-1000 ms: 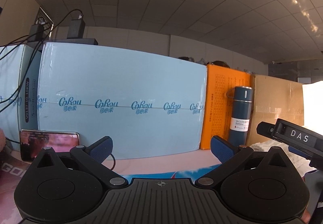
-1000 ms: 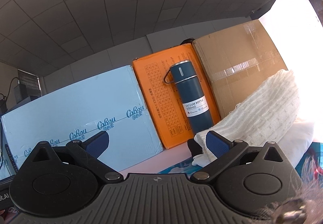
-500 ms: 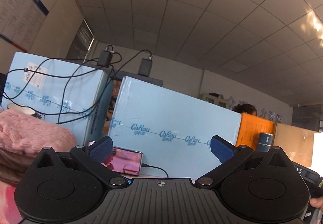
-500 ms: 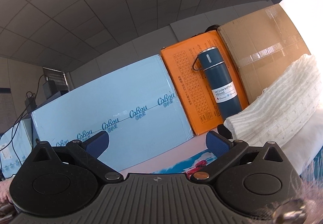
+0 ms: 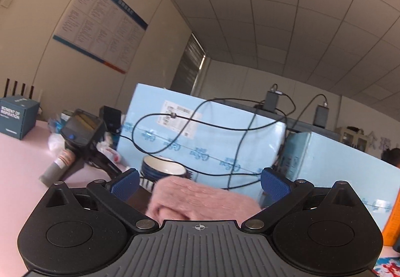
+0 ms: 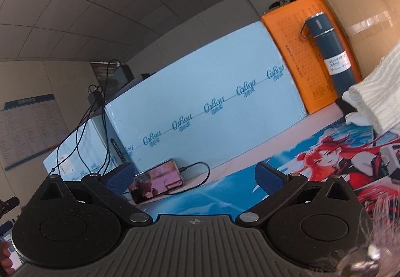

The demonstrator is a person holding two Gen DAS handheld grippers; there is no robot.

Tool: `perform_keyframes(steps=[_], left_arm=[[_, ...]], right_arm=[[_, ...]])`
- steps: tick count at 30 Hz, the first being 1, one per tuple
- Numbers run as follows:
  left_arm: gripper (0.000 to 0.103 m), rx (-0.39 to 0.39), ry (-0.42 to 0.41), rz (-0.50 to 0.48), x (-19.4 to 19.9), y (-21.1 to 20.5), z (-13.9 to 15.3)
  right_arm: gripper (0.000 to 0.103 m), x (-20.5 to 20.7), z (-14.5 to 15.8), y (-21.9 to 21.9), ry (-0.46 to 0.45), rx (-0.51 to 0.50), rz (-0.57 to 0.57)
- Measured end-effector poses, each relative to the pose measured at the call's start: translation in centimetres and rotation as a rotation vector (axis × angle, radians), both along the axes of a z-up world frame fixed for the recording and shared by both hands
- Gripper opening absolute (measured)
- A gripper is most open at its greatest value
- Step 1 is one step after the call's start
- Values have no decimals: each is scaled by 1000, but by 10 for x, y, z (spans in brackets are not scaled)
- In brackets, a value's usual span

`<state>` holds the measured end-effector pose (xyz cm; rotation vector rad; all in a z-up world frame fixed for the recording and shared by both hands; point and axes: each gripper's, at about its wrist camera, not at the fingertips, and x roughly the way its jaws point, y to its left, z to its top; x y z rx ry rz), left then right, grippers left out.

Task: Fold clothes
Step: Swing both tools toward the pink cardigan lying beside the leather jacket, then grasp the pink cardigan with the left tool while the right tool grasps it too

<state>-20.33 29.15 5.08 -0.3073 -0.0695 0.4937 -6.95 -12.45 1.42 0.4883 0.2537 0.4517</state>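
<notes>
Both jaws spread wide, nothing held.

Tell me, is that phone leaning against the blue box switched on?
On. The phone shows a bright pinkish picture on its screen, and a black cable runs into its end.

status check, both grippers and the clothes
Left gripper open, empty, pink knit just ahead. Right gripper open, empty, white knit far right. Bowls close behind the pink knit.

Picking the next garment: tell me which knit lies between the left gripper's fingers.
The pink fuzzy knit, between the left gripper's open fingers; the white ribbed knit lies far right.
</notes>
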Motion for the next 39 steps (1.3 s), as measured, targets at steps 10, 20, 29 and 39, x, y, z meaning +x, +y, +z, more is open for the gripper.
perform_keyframes(steps=[10, 20, 29, 39], left_arm=[[103, -509, -13, -217, 59, 113, 4], [103, -520, 202, -243, 97, 119, -59], [95, -379, 244, -300, 106, 98, -63], [37, -282, 157, -367, 100, 86, -59]], right_arm=[[103, 42, 14, 104, 209, 68, 261], [103, 87, 7, 207, 216, 22, 362], [99, 131, -24, 306, 317, -12, 384], [36, 109, -12, 305, 175, -46, 382]])
